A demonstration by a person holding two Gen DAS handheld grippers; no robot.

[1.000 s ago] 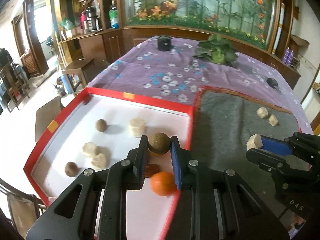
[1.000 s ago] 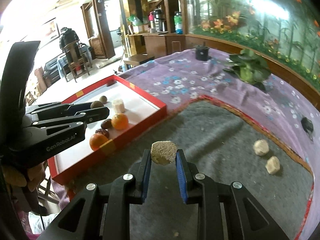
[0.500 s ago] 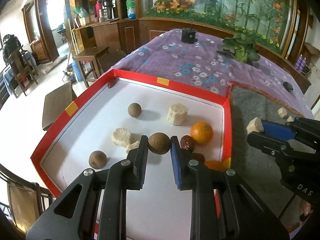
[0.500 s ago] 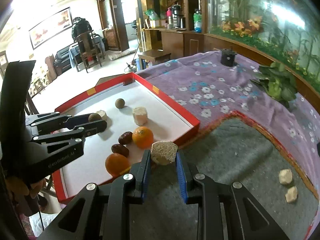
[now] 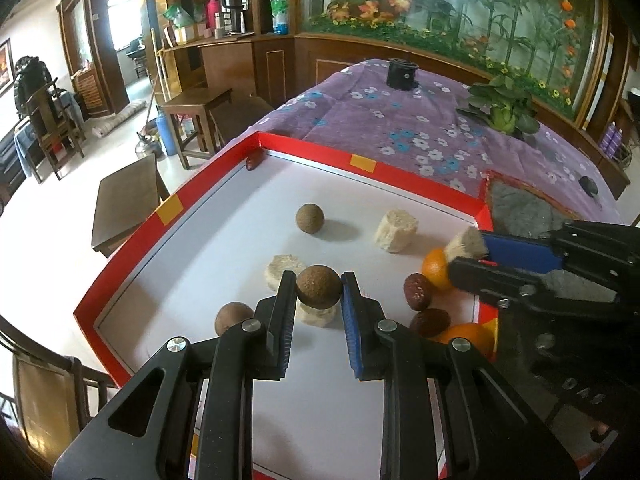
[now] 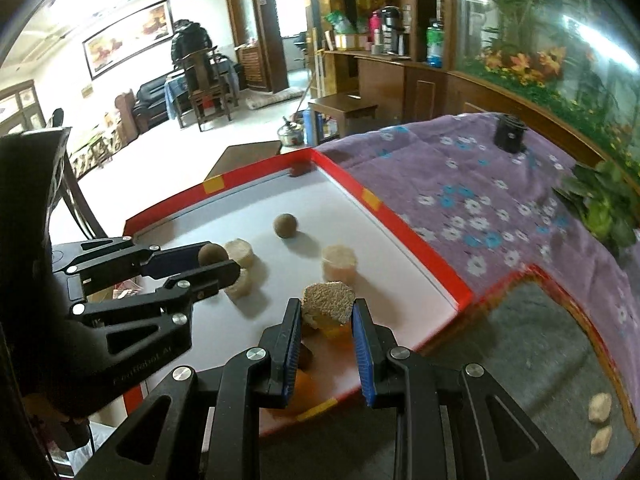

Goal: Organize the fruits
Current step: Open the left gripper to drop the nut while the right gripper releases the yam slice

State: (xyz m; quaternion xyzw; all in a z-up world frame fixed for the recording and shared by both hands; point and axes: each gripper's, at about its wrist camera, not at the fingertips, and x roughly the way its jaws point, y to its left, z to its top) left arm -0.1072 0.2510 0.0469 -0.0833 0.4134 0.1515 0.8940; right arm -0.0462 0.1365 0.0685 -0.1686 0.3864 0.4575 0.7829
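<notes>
Two grippers over red-rimmed tray point(image 5: 168, 210), both loaded. L gripper point(image 5: 319, 288) clamped on brown ball point(image 5: 319, 285), pads pressed to its sides, held above tray floor. R gripper point(image 6: 326, 312) closed on pale rough chunk point(image 6: 328, 300); in L view the same chunk point(image 5: 464, 244) sticks out of blue-padded tips near tray's right edge, over an orange point(image 5: 436, 268).

Near edge of tray, L view: second orange point(image 5: 466, 338) at near right corner, partly behind gripper body. 2 dark red dates just beside it, one nearer point(image 5: 430, 318), one a bit farther point(image 5: 418, 290), close to the first orange. Pale chunk point(image 5: 316, 314) right under held ball. Brown ball point(image 5: 232, 316) near left edge, partly hidden by L finger.

Mid tray: flat pale chunk point(image 5: 284, 268) behind L finger tip. Farther: loose brown ball point(image 5: 310, 218), apart from the rest; tall pale chunk point(image 5: 396, 230) to its right, near far edge.

Far left corner: small dark red thing point(image 5: 253, 162) against rim, too small to tell what.

Beyond tray: purple flowered cloth point(image 5: 400, 120); grey mat point(image 6: 520, 344) off tray's right edge w/ 2 pale chunks point(image 6: 600, 402) point(image 6: 601, 438) at its near right part, just beside each other. Black cylinder point(image 5: 402, 74) and leafy plant point(image 5: 502, 106) at cloth's far end.
</notes>
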